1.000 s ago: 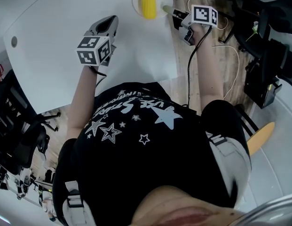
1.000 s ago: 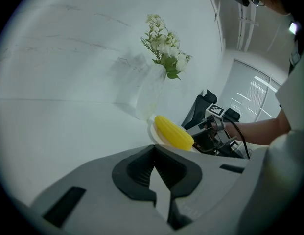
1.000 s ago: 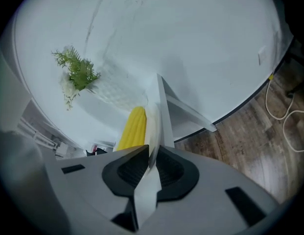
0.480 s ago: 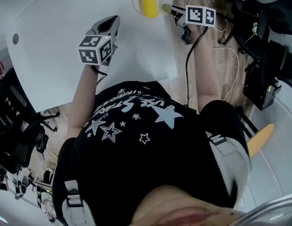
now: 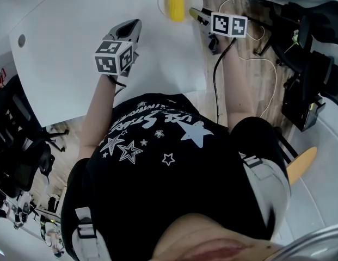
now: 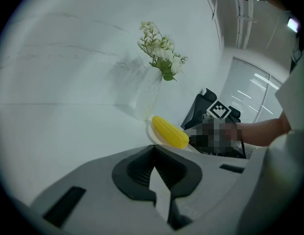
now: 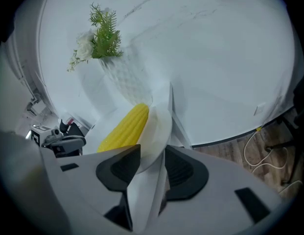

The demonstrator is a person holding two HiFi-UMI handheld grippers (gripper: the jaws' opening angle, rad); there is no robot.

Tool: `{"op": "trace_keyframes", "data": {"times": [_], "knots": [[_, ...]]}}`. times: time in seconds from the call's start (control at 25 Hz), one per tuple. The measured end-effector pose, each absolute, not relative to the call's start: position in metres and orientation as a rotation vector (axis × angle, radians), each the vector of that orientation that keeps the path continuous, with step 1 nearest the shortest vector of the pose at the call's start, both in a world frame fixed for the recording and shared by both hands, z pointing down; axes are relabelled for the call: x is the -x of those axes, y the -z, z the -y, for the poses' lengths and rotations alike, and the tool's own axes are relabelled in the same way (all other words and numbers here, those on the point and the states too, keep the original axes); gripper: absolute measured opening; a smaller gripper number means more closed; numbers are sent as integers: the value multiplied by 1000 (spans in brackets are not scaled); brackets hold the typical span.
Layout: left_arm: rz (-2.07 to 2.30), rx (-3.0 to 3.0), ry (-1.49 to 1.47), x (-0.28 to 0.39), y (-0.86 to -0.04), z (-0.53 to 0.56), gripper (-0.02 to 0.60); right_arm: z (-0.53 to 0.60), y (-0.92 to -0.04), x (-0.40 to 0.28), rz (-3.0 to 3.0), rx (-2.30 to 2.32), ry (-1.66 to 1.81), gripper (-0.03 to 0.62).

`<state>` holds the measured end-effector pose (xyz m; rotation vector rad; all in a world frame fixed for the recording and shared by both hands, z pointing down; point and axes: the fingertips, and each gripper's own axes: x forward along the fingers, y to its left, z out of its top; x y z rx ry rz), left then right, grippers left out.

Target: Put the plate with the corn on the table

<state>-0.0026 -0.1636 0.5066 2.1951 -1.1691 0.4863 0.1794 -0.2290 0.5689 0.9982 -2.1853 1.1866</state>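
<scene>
Right gripper (image 7: pixel 152 153): jaws parting, with the near rim of the plate (image 7: pixel 159 131) between the two dark pads. The right pad stands off the rim; whether the left pad touches it cannot be told. In the head view the same gripper (image 5: pixel 197 15) sits at the table's right edge, marker cube uppermost and forearm reaching up from below.

Plate: white, shallow, lying on the table (image 5: pixel 76 48) close to its right edge, at the top of the head view (image 5: pixel 161 0). From the left gripper view its rim (image 6: pixel 151 133) shows low against the tabletop (image 6: pixel 54 106).

Corn (image 7: pixel 125 129): one yellow cob lying lengthwise on the plate; also seen from above (image 5: pixel 176 1) and from the left side (image 6: pixel 170 132).

Vase (image 7: pixel 125 80): clear and ribbed, standing upright just behind the plate and holding a sprig of greenery and white flowers (image 7: pixel 100 33). In the left gripper view the vase (image 6: pixel 148 99) and flowers (image 6: pixel 161 48) stand just beyond the corn.

Left gripper (image 5: pixel 133 27): above the tabletop, well apart from the plate and to its left. Its jaws (image 6: pixel 154 151) are brought together at the tips with nothing between them.

Table: white, with a rounded edge (image 7: pixel 230 58).

Surroundings: wooden floor (image 5: pixel 256 80) to the right of the table; a black cable (image 5: pixel 216 86) hanging from the right gripper; the person's black star-printed shirt (image 5: pixel 158 145) below.
</scene>
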Motion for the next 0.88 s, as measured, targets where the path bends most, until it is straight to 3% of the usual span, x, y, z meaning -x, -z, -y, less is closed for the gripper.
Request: {"op": "trace_keyframes", "data": {"times": [0.12, 0.52, 0.88], "knots": [[1169, -2195, -483, 3, -505, 161, 5, 223, -577, -181, 2138, -988, -1153, 190], [1164, -2198, -484, 1, -504, 154, 5, 210, -579, -173, 2176, -932, -1218, 216], [1213, -2191, -443, 14, -494, 146, 5, 201, -567, -215, 2167, -1137, -1307, 216]]}}
